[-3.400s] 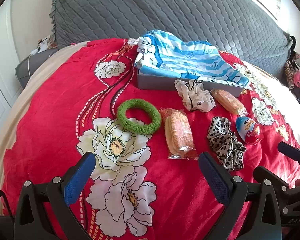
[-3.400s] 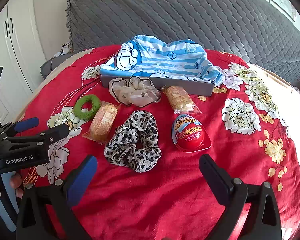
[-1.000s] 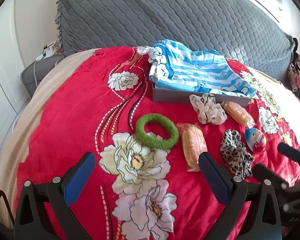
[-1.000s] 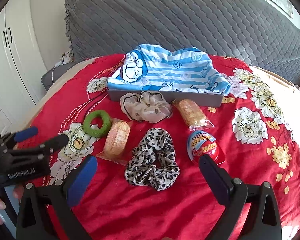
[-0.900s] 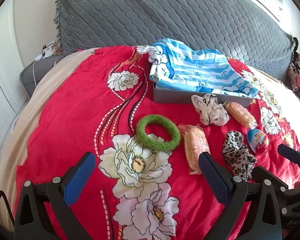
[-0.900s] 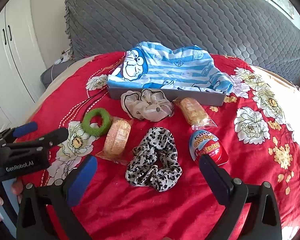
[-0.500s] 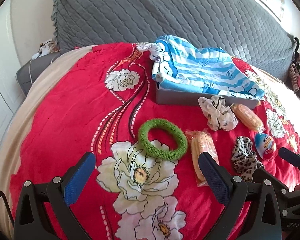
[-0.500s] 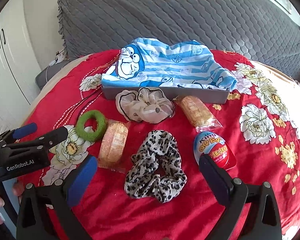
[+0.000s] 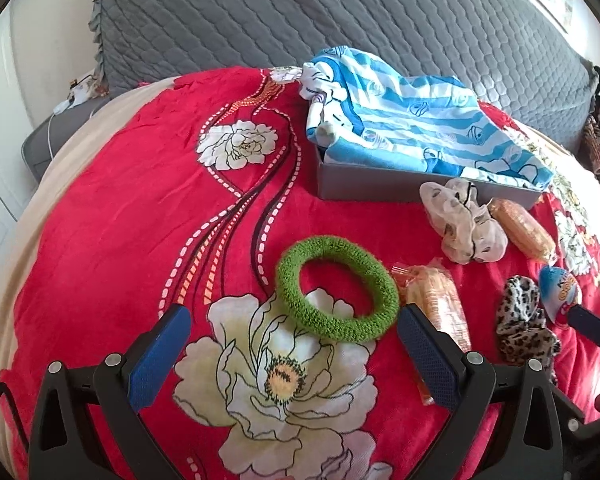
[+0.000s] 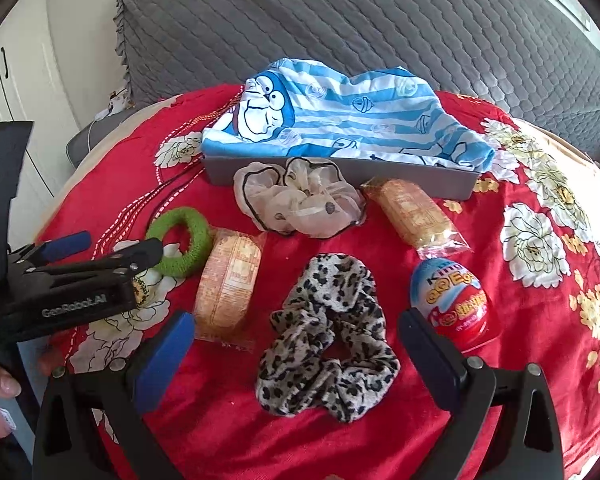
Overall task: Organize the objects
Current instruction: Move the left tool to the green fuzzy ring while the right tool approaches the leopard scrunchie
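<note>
A green scrunchie (image 9: pixel 336 288) lies on the red floral blanket just beyond my open, empty left gripper (image 9: pixel 292 344); it also shows in the right wrist view (image 10: pixel 184 235). My right gripper (image 10: pixel 296 344) is open and empty, with a leopard scrunchie (image 10: pixel 328 336) between its fingers. A red and blue chocolate egg (image 10: pixel 450 300) lies by its right finger. A wrapped snack (image 10: pixel 228 284), a cream scrunchie (image 10: pixel 300 200) and a second wrapped snack (image 10: pixel 416 212) lie further on. A grey box (image 10: pixel 340 172) holds a blue striped cloth (image 10: pixel 340 120).
A grey quilted headboard (image 10: pixel 340 20) stands behind the bed. White cupboards (image 10: pixel 12 80) and a grey bedside stand (image 9: pixel 44 140) are at the left. The left gripper's body (image 10: pixel 68 280) reaches into the right wrist view at the left, by the green scrunchie.
Both grippers have moved forward and lower toward the objects. The green scrunchie now sits close before the left gripper, and the leopard scrunchie now lies between the right gripper's fingers.
</note>
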`<state>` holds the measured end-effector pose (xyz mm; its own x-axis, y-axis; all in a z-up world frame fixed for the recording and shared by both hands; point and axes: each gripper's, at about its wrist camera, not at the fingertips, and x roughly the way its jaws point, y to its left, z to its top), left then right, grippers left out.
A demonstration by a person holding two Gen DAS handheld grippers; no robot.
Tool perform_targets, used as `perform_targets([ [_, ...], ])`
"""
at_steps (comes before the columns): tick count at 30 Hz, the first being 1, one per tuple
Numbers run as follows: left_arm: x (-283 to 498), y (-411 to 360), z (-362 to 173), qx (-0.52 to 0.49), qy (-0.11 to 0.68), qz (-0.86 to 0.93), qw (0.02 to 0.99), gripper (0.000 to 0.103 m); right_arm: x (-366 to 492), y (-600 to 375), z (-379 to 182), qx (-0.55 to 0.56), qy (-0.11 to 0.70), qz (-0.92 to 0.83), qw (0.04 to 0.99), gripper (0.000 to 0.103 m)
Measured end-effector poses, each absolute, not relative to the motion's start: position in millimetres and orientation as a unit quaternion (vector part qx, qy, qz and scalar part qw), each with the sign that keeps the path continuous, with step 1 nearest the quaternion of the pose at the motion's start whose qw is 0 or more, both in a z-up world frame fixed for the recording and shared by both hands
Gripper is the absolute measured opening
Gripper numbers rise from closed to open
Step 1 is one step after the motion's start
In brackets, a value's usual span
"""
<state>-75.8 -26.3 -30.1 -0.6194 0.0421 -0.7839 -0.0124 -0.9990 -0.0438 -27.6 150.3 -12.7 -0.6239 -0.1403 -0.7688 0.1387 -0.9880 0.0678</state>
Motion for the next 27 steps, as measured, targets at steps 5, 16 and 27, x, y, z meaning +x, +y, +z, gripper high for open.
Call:
perform_targets([
  [5,-85,-28,-44,-0.447,-0.010,0.895,0.009,0.102,-33,148,-18,0.430,0.000,-0.900,0.078,0.103],
  [16,-99,-34,-59,-0.459,-0.026,0.888,0.011,0.102,-36,141,-28,0.438,0.011,-0.895,0.089,0.094],
  [27,-105,-34,-68,-0.463,-0.032,0.885,0.014,0.102,-39,139,-40,0.455,0.022,-0.885,0.100,0.072],
])
